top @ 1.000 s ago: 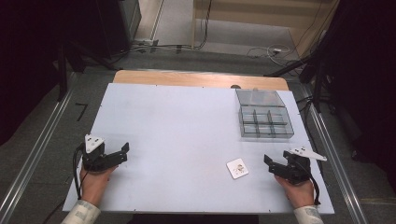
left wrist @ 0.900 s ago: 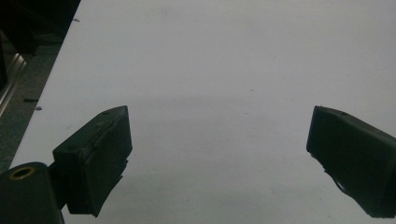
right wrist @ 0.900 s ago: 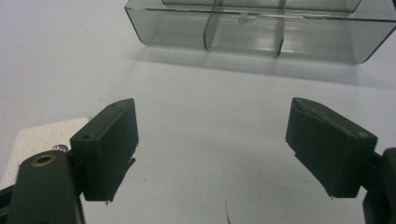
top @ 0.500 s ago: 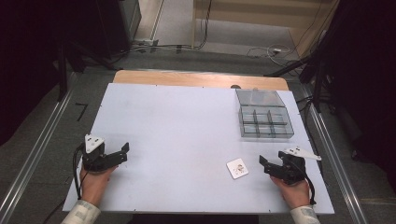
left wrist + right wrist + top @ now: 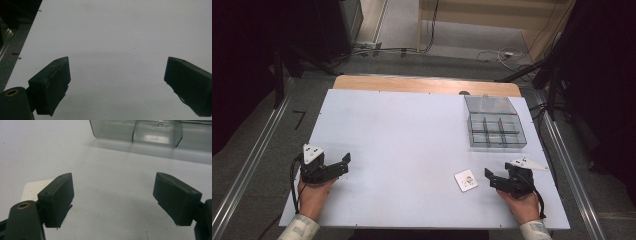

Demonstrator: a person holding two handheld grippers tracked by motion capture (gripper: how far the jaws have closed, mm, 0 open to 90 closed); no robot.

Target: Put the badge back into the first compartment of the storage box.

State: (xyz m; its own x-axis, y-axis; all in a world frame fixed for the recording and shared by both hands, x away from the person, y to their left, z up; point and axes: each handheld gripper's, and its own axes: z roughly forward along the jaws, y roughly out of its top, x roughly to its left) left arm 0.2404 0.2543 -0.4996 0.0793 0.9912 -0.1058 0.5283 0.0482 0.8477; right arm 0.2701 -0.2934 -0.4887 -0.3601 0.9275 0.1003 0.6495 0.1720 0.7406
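Observation:
A small white square card with a mark on it lies flat near the front right of the white tabletop. My right gripper rests on the table just right of the card, open, nothing between its fingers. In the right gripper view the gripper stands wide open and the card peeks out behind the left jaw. My left gripper sits at the front left, open and empty. The left gripper view shows that gripper wide open over bare white table.
A clear plastic compartment box with its lid raised stands at the back right, and its front wall crosses the top of the right gripper view. A wooden strip runs along the far edge. Cables lie on the floor beyond.
My right gripper has slid a little to the left, closer to the white card. The left gripper has stayed where it was.

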